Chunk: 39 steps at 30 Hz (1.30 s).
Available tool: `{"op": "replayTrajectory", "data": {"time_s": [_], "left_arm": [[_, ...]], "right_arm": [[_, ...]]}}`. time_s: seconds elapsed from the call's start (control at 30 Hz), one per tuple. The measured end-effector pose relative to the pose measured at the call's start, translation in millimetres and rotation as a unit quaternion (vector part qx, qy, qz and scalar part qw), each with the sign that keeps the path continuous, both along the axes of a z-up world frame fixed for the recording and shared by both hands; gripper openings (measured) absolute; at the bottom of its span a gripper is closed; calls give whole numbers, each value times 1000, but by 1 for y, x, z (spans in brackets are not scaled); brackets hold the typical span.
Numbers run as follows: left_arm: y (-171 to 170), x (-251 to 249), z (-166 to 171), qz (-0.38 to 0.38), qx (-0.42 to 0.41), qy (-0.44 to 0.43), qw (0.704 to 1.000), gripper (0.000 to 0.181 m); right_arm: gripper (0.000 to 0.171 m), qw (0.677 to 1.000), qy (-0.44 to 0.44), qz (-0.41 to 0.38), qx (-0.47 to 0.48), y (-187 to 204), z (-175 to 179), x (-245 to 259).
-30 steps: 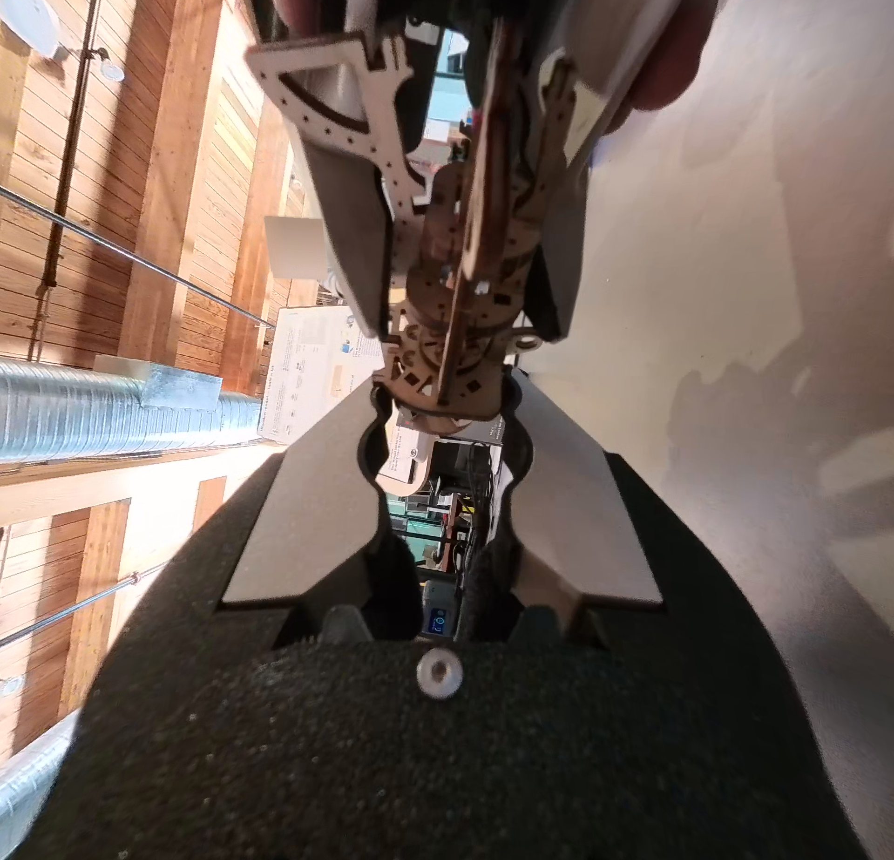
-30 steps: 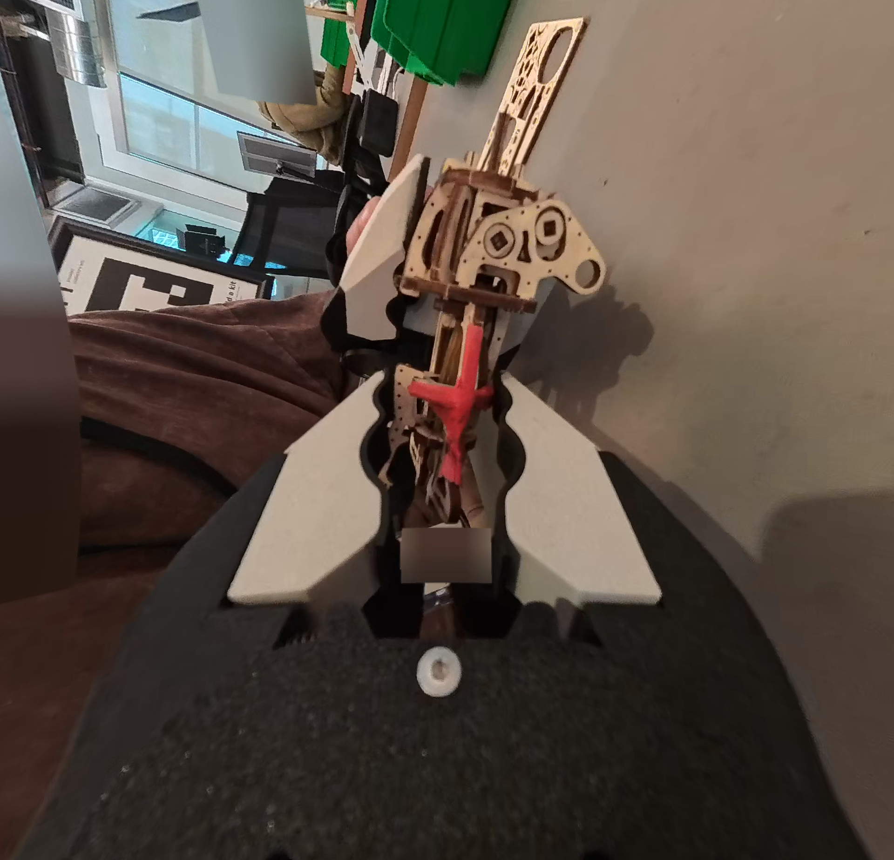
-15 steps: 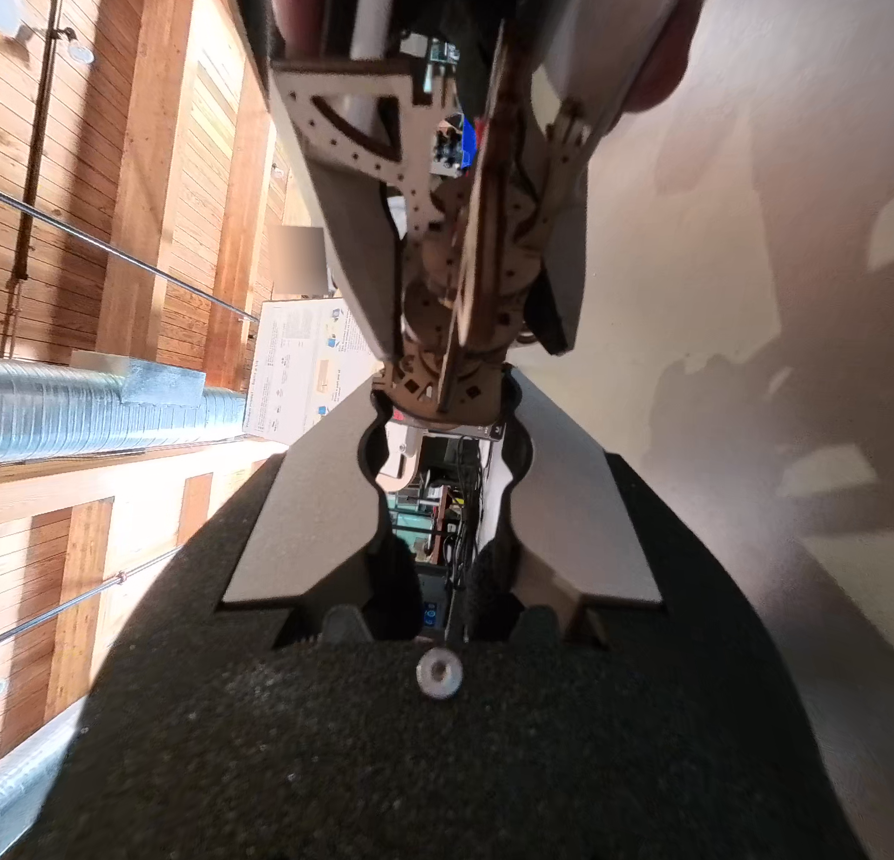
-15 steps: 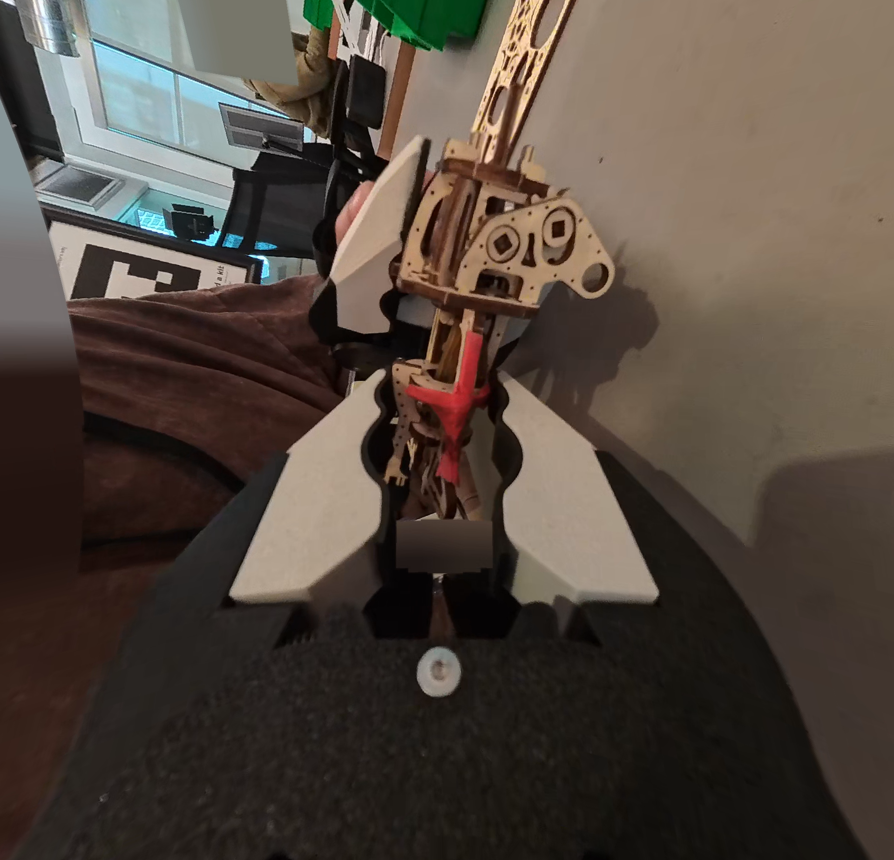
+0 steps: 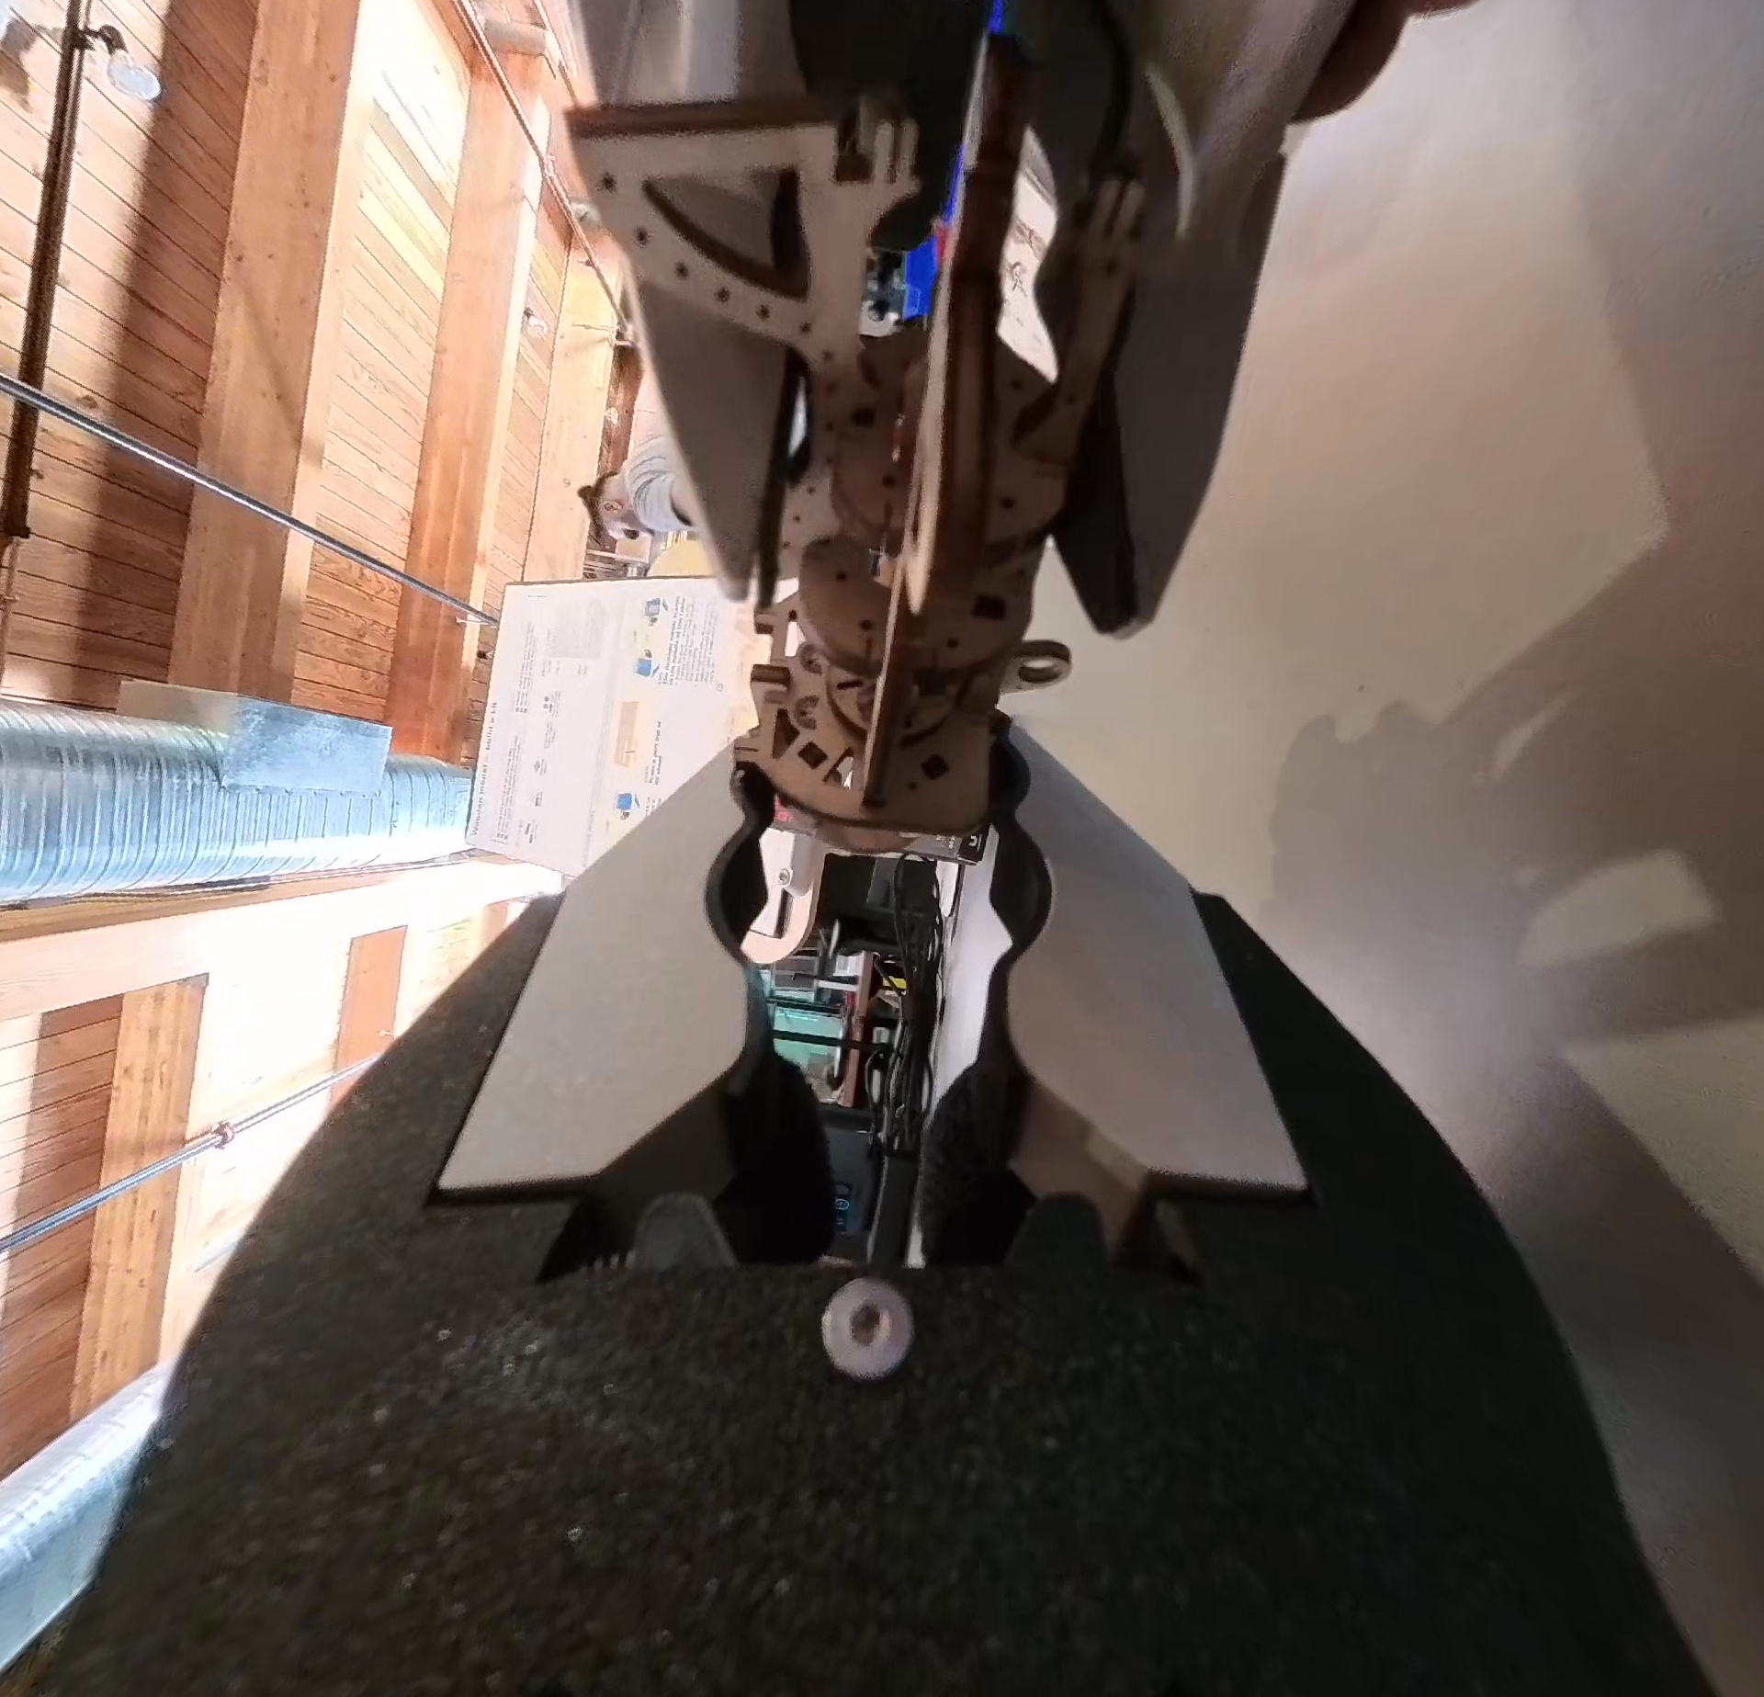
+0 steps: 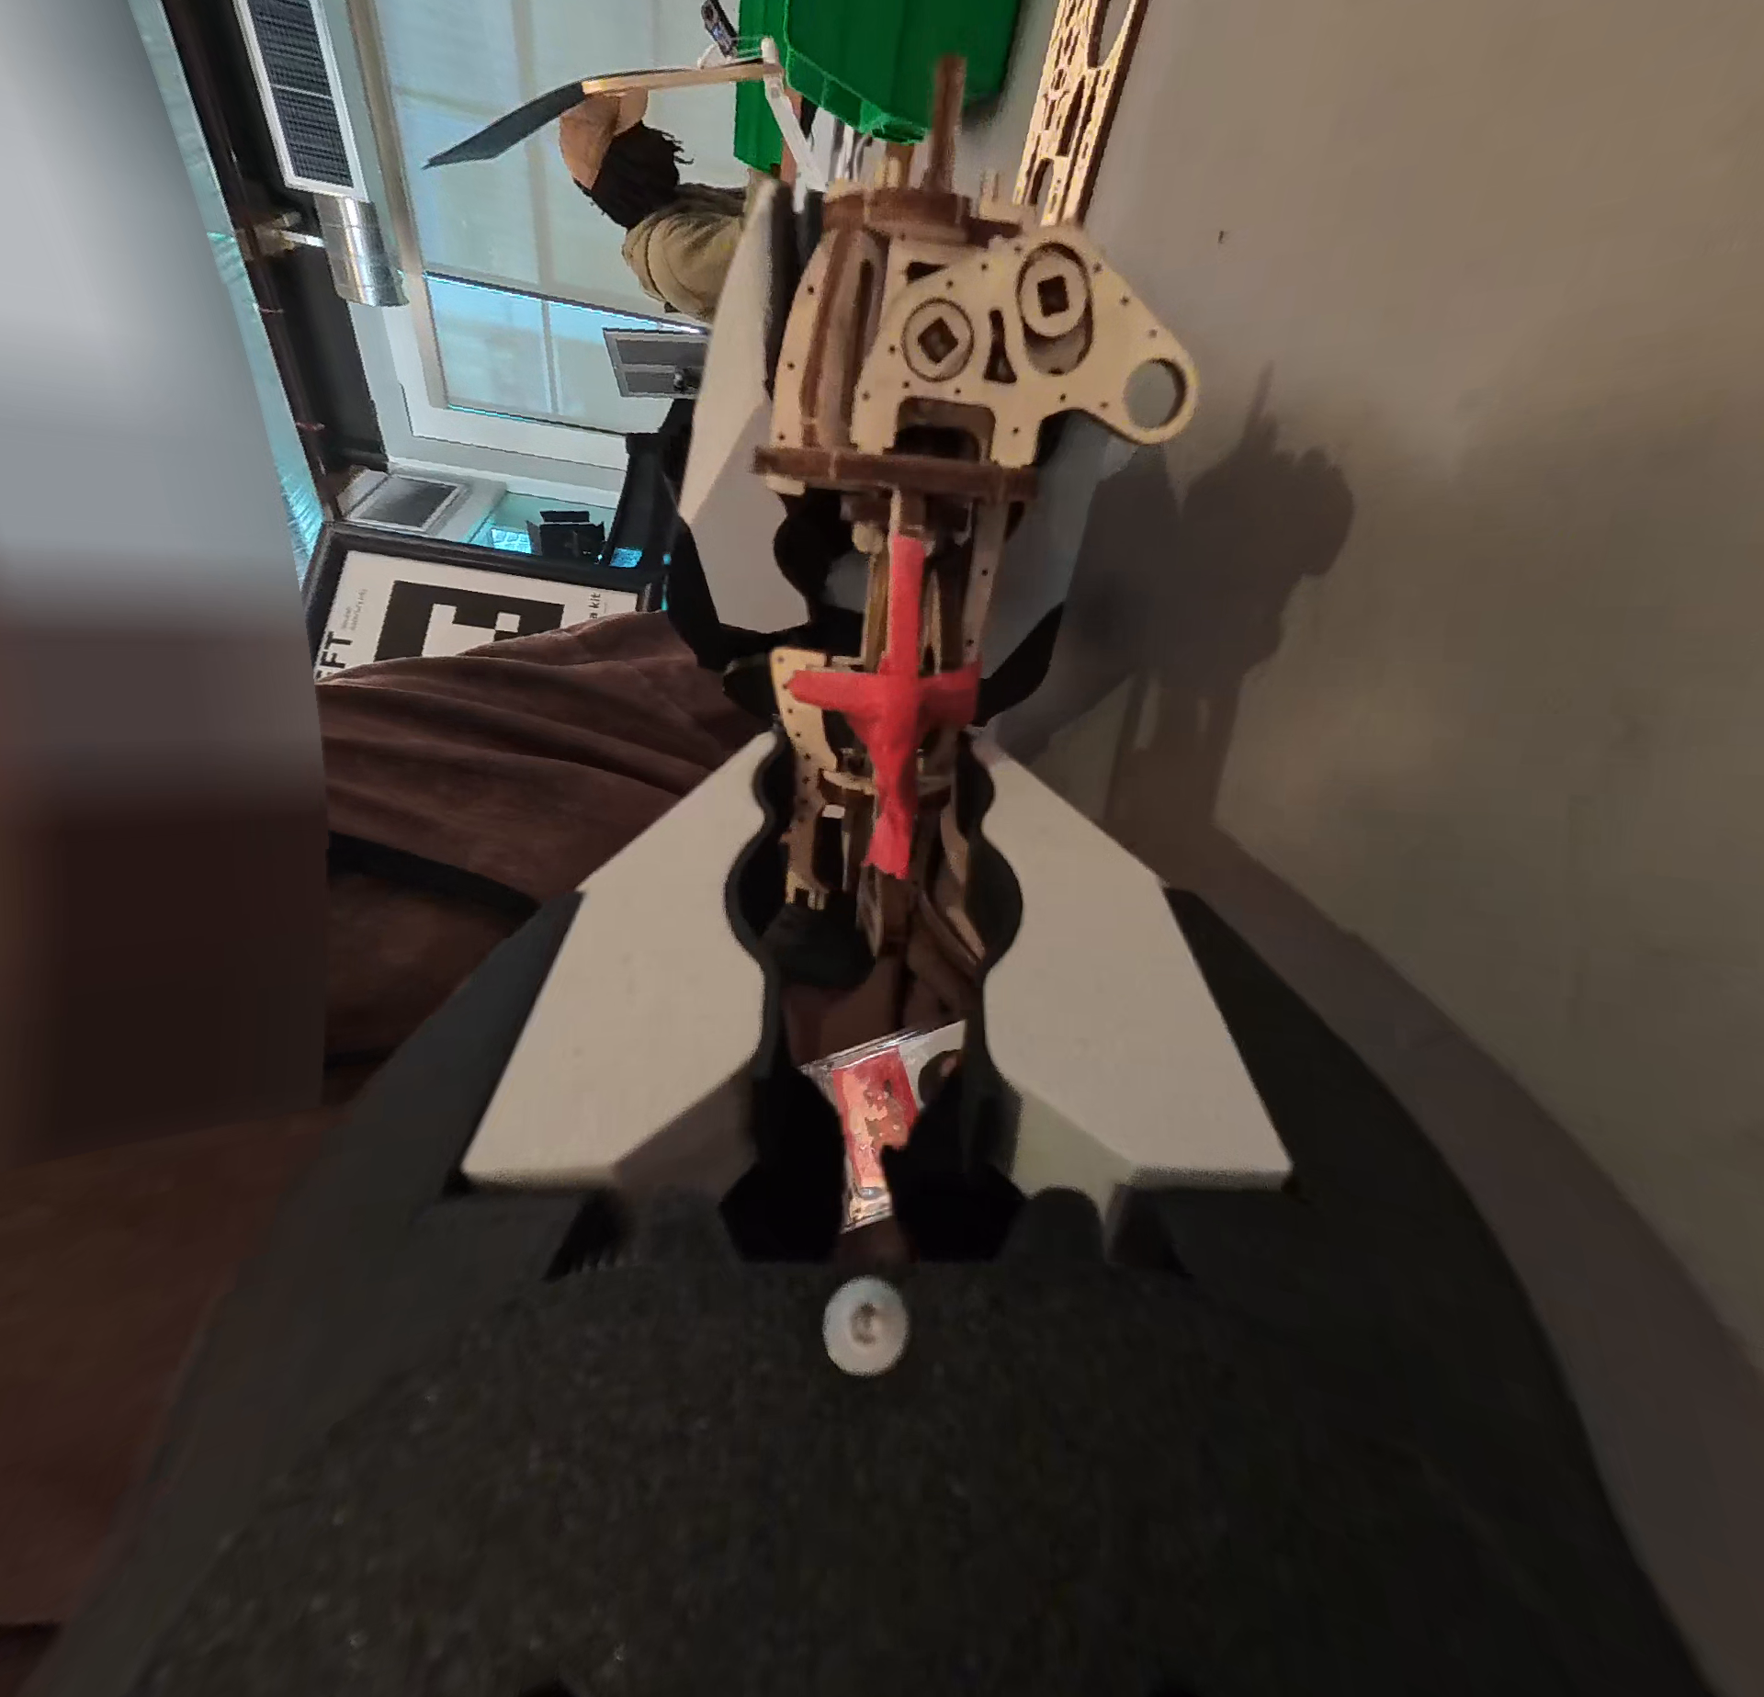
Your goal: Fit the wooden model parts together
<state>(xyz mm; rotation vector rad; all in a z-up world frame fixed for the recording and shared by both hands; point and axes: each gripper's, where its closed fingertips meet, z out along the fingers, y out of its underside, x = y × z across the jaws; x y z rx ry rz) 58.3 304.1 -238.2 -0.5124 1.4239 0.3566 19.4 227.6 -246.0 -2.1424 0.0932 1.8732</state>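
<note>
A laser-cut wooden model (image 6: 964, 343), pale plywood with round holes, is held up beside the grey table (image 6: 1480, 410). A cross of red tape (image 6: 892, 697) is wrapped around its narrow middle. My right gripper (image 6: 878, 773) is shut on the model's near end. My left gripper (image 5: 871, 778) is shut on the opposite end of the model (image 5: 888, 620), facing the right one. A triangular perforated wooden plate (image 5: 706, 210) sticks out of the model beside the right gripper's fingers (image 5: 697, 410). The left gripper's fingers (image 6: 735, 410) show behind the model in the right wrist view.
A flat wooden parts sheet (image 6: 1079, 76) lies on the table near a green bin (image 6: 878, 19). A person's brown sleeve (image 6: 535, 735) is close on the left. Another person (image 6: 668, 219) is far back. A metal duct (image 5: 191, 792) and a white board (image 5: 592, 716) are behind.
Both grippers keep their hold while the model turns and comes closer. In the right wrist view it now stands more upright and larger. In the left wrist view the right gripper is nearer.
</note>
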Motion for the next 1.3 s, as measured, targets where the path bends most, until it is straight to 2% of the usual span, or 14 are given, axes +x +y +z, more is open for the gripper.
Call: {"op": "replayTrajectory", "data": {"time_s": [0.5, 0.57, 0.63, 0.73, 0.83, 0.9, 0.93, 1.0, 1.1, 1.23, 1.3], "left_arm": [[-1, 0, -1, -11, -18, -2, 1000, 42], [5, -1, -2, -6, -42, -4, 999, 42], [12, -3, -4, 1, -68, -4, 998, 42], [18, -4, -8, 10, -79, 2, 997, 42], [20, -2, -17, 16, -89, 22, 996, 42], [22, 0, -24, 25, -91, 38, 995, 42], [22, 1, -26, 26, -90, 43, 995, 43], [24, 2, -35, 36, -96, 64, 993, 42], [24, 2, -37, 36, -101, 66, 992, 42], [24, 3, -36, 37, -97, 65, 992, 42], [25, 2, -37, 38, -96, 67, 992, 42]], "right_arm": [[31, 1000, 9, 9, -7, -2, 3, -2], [47, 1000, 29, -11, 3, 3, 12, 5], [52, 998, 29, -51, 32, 11, 22, 24], [58, 986, -59, -105, 112, 18, 29, 51], [58, 935, -248, -98, 233, 14, 25, 50], [59, 902, -341, -86, 249, 11, 12, 42], [57, 898, -355, -88, 246, 10, 8, 37], [44, 896, -344, -110, 257, 12, 13, 30], [28, 865, -395, -124, 285, 13, 11, 33], [19, 831, -458, -121, 291, 14, 0, 34], [10, 829, -462, -122, 290, 15, -1, 34]]}}
